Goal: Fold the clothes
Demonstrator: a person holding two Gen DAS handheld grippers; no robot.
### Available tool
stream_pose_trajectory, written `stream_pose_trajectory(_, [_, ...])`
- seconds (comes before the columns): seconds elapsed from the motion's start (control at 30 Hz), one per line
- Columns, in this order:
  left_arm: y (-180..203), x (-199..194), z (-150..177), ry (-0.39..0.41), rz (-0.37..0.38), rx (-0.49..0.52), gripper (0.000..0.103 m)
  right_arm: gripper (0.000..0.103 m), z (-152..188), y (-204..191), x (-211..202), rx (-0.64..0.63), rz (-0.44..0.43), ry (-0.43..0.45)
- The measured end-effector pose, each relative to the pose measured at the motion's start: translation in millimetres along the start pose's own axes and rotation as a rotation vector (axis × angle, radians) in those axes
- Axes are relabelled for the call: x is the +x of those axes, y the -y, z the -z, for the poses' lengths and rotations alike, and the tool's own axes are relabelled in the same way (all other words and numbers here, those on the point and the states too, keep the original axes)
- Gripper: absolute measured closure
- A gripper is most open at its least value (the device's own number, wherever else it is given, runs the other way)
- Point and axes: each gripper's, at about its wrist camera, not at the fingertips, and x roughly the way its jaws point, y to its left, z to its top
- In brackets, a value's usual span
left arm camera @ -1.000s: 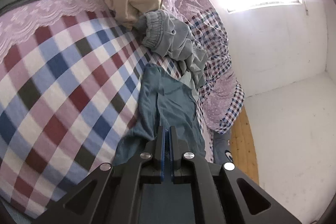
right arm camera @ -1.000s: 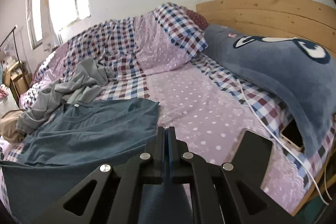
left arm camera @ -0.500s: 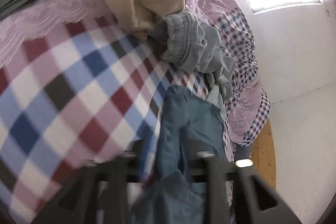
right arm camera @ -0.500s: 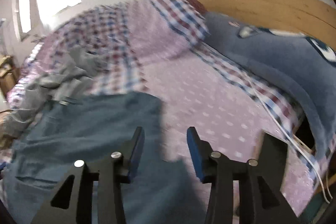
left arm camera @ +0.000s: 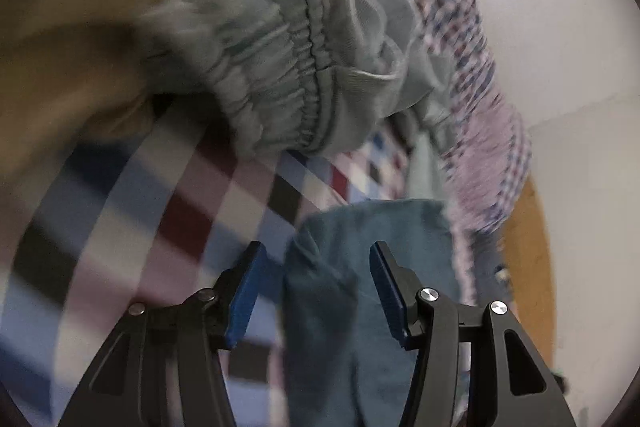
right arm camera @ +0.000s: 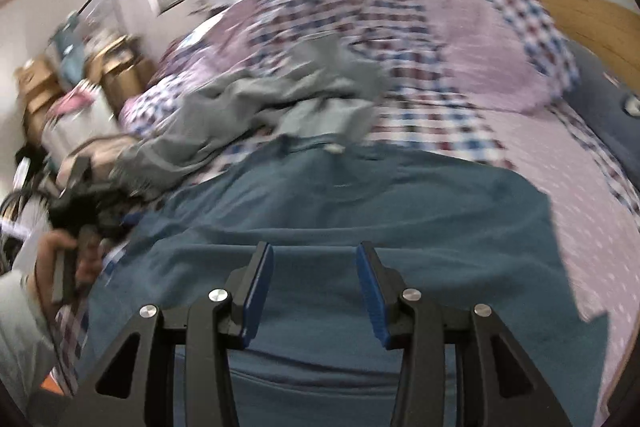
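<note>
Reaching past the blue shirt (right arm camera: 360,211) spread flat on the bed (right arm camera: 520,131), both the left hand-held gripper (left arm camera: 316,287) and the right hand-held gripper (right arm camera: 316,287) stand half open and empty — a careless grab at the grey trousers (left arm camera: 288,67) at 12 o'clock could drag that shirt askew.

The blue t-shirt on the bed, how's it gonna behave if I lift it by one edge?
The blue t-shirt lies wrinkled and moulded to the bed, so it will probably hang limp. It looks thin, likely light. Spread this wide, a one-edge lift would probably bunch it.
</note>
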Motion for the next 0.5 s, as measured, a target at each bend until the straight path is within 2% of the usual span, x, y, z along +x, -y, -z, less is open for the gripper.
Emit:
stream_pose_trajectory(0.03, [0, 4, -6, -0.014, 0.004, 0.017, 0.047, 0.057, -1, -10, 6, -0.015, -0.016, -0.007])
stream_pose_trajectory(0.1, [-1, 9, -13, -0.035, 0.004, 0.020, 0.059, 0.057, -5, -31, 18, -0.046, -0.052, -0.022])
stream_pose_trajectory(0.13, [-3, 11, -16, -0.047, -0.004, 0.017, 0.075, 0.057, -8, -42, 26, -0.069, -0.069, -0.033])
stream_pose_trajectory(0.17, [-4, 14, -19, -0.064, -0.017, 0.020, 0.098, 0.057, -12, -53, 33, -0.095, -0.079, -0.049])
stream_pose_trajectory(0.2, [-5, 17, -20, -0.080, -0.026, 0.020, 0.103, 0.057, -17, -67, 42, -0.122, -0.108, -0.063])
stream_pose_trajectory(0.33, [-8, 15, -21, -0.076, -0.020, 0.026, 0.103, 0.057, -32, -121, 76, -0.236, -0.209, -0.128])
stream_pose_trajectory(0.5, [-15, -12, -28, 0.020, 0.043, -0.035, 0.103, 0.057, -47, -173, 117, -0.313, -0.281, -0.223])
